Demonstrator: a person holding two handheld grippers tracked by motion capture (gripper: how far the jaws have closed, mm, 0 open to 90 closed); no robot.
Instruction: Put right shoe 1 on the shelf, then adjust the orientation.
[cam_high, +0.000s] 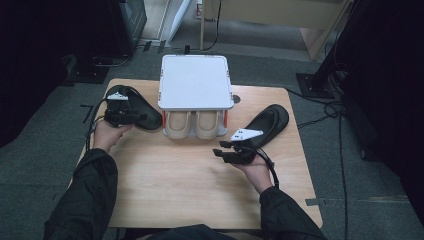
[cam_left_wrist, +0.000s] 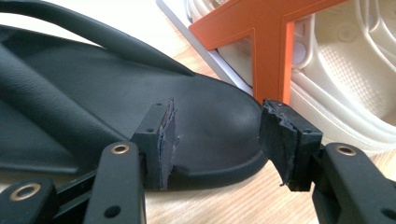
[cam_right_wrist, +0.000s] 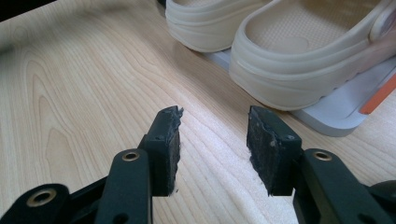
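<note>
The black slipper (cam_left_wrist: 116, 102) at the left side of the white two-tier rack (cam_high: 195, 80) is what I am going for, and I judge the step in hand to be the approach for a pick: my left gripper (cam_left_wrist: 217, 140) is down at its rounded end, jaws spread, one pad lying over the footbed and the other standing just off the rim, neither pressing yet. So the tool is released, with the slipper's end partly between the jaws but not grasped. The next move, as I read it, calls for settling a little lower so the pads straddle the edge of the sole, closing firmly on it, then lifting clear of the orange bracket (cam_left_wrist: 268, 42) of the rack, which stands very close behind the far pad and could snag. The slipper itself is matte black, smooth and rubbery-looking, flat in the footbed with a raised rim and a broad strap arching over the far part; it lies flat on the wooden table (cam_high: 200, 190), touching or nearly touching the rack's left corner. Under the rack's top shelf sits a pair of cream clogs (cam_high: 194, 125), heels towards me. On the rack's right side a second black slipper (cam_high: 270, 122) lies at an angle, and my right gripper (cam_high: 222, 148) hovers in front of the rack near it, jaws apart and holding nothing.
</note>
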